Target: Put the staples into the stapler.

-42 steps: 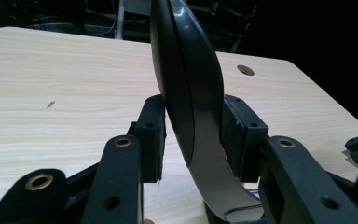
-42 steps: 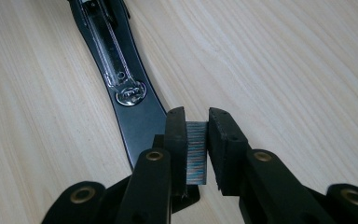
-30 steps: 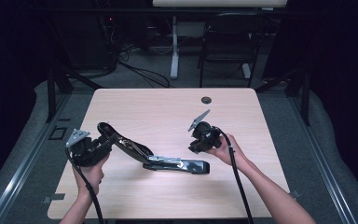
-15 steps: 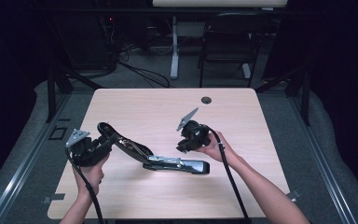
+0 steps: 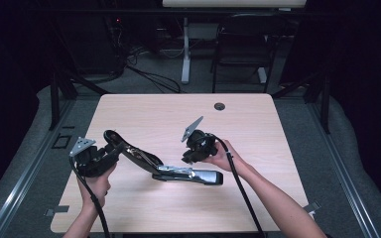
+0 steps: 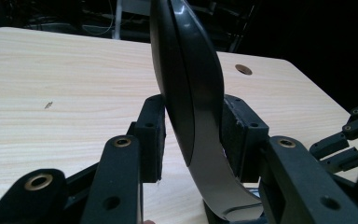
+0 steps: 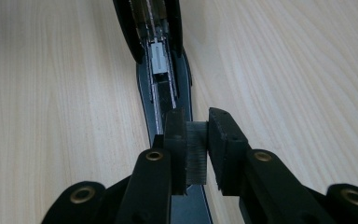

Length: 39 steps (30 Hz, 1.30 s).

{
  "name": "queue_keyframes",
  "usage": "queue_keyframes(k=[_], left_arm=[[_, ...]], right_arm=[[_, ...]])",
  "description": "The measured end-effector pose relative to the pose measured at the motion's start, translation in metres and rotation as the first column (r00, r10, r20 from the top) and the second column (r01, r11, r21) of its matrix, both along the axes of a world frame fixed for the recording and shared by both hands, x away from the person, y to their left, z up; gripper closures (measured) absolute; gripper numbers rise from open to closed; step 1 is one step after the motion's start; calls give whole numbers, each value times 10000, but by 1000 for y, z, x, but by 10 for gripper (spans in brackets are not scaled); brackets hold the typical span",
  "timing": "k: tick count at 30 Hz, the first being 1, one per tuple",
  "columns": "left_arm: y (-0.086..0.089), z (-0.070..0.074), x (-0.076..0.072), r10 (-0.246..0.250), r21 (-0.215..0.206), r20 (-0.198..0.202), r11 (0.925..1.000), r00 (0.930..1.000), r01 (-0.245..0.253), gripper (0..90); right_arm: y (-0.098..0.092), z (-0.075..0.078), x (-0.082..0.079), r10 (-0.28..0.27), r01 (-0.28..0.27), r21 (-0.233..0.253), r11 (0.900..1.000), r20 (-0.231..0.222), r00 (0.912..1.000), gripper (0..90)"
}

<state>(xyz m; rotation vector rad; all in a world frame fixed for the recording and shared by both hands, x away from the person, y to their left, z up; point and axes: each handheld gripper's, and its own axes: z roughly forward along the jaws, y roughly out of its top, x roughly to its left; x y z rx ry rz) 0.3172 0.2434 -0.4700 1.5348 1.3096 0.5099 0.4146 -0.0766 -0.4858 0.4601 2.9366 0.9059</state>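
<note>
1. Stapler work occupies the near half of the pale wooden table (image 5: 144, 106): a long black and silver desk stapler (image 5: 178, 172) lies opened wide, its silver base flat on the wood near the middle of the near edge, and its black top arm (image 5: 129, 151) swung up and back toward the left.

2. Left gripper (image 5: 113, 151) sits at the near left, held in the person's left hand (image 5: 96, 181). In the left gripper view its jaws are closed onto the raised top arm (image 6: 186, 93), one pad pressed against each side, with the curved black and grey cover standing upright between them.

3. Right gripper (image 5: 186, 159) is held in the right hand (image 5: 223, 154), just right of the table's centre, angled down over the stapler's base. It sits directly above the silver part and close to it.

4. Right gripper view looks along the open staple channel (image 7: 161, 70), which runs away from the camera toward the hinge. The jaws stand a narrow gap apart, and a small grey strip of staples (image 7: 196, 151) is pinched between the pads, hanging just above the near end of the channel. Whether the strip touches the channel cannot be told.

5. Far off on the table, a small round dark cable hole (image 5: 220, 106) sits near the far edge, well apart from both grippers.
</note>
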Motion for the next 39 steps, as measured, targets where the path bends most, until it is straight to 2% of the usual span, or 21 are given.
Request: queue_keyframes(k=[25, 39], left_arm=[[0, 0, 0, -30, 6, 30, 10000, 10000, 30, 622], [0, 0, 0, -38, 15, 25, 10000, 10000, 38, 622]], right_arm=[[13, -14, -4, 868, -872, -227, 9959, -163, 9961, 782], [14, -19, -5, 984, -990, -455, 9940, -160, 9950, 782]])
